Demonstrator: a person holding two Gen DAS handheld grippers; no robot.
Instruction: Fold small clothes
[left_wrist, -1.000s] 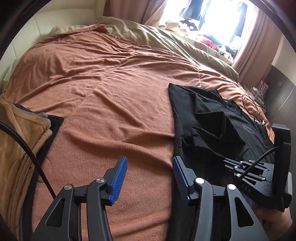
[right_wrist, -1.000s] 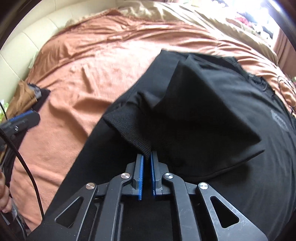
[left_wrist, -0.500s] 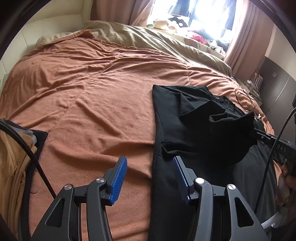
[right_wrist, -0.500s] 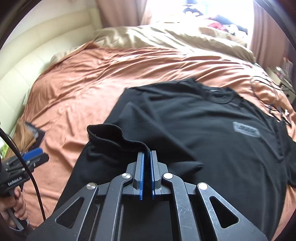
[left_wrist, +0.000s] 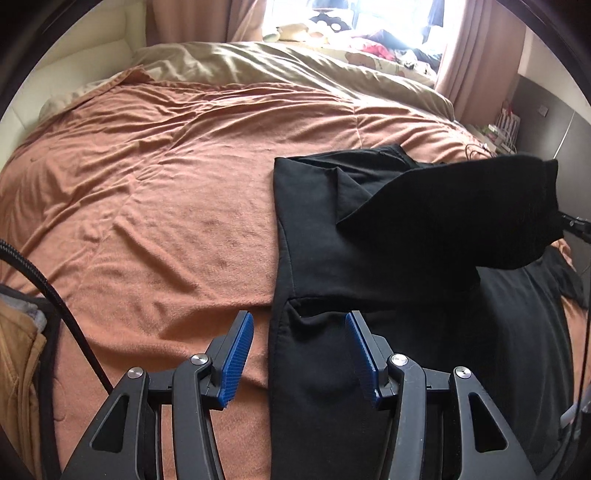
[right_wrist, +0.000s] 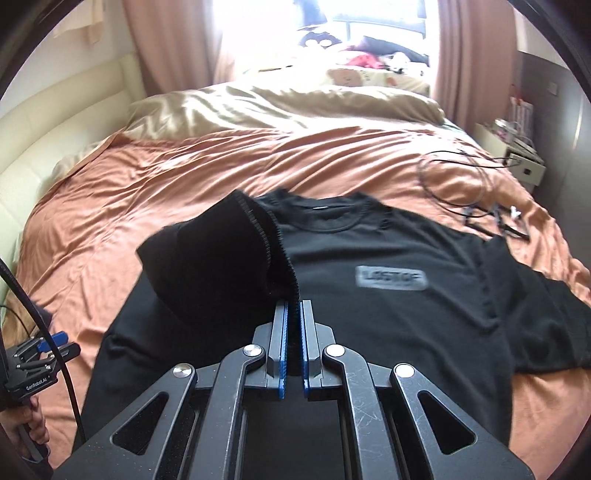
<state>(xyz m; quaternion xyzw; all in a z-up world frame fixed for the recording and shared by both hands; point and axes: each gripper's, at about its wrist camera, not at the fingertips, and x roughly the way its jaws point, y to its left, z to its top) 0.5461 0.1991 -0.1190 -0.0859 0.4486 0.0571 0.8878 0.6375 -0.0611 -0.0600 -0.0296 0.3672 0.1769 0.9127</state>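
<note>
My right tongs (right_wrist: 291, 332) are showing matt black plastic arms, faintly scratched, with bright metal rivets and ribbed blue pads. They are pinching the ribbed knit cuff of a sleeve (right_wrist: 221, 258) of the black T-shirt (right_wrist: 388, 332), a soft matt cotton-like cloth carrying a grey printed patch (right_wrist: 390, 277). My left tongs (left_wrist: 299, 350) are wearing the same matt plastic and ribbed blue pads. The terracotta blanket (left_wrist: 166, 192) is looking napped, fleecy and creased. The beige duvet (right_wrist: 258, 107) is giving off a slight sheen. The cream headboard (right_wrist: 55, 147) is appearing smooth, leather-like.
</note>
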